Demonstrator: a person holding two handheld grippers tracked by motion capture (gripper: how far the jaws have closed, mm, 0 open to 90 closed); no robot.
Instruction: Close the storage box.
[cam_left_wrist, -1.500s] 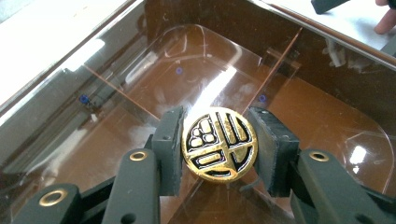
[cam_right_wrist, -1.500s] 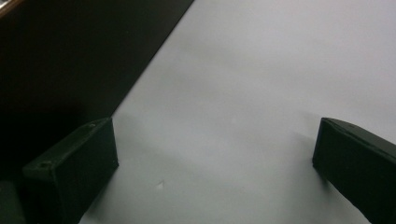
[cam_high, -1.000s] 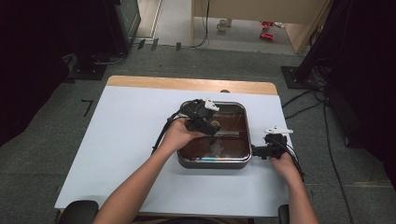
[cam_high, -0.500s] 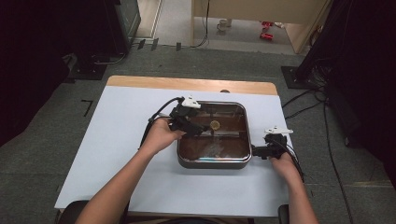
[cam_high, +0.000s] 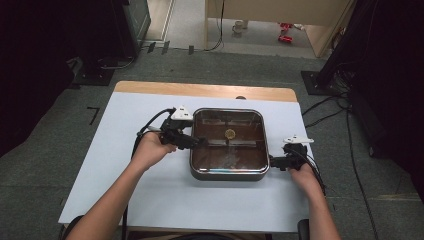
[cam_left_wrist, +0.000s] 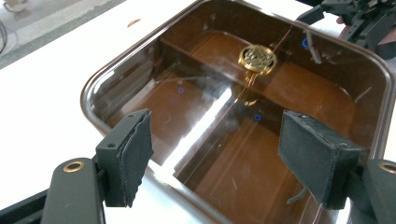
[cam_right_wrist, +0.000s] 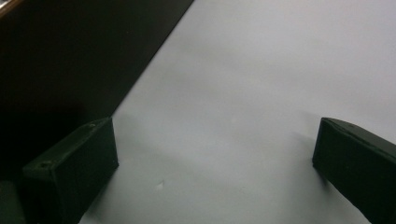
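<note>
Brown pan (cam_high: 229, 156) — one, two open claws — left claw (cam_high: 196, 142), right claw (cam_high: 274, 161)

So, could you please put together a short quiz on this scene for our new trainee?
1. True or false: the left gripper is shut.
2. Where in the square pan does the round gold piece lie? A) on the centre divider B) in a corner C) outside, on the table
3. On which side of the pan does the right gripper sit, on the person's own terms?

Key: 1 false, its jaws stand apart over the pan's rim; 2 A; 3 the right side, close to its wall.
</note>
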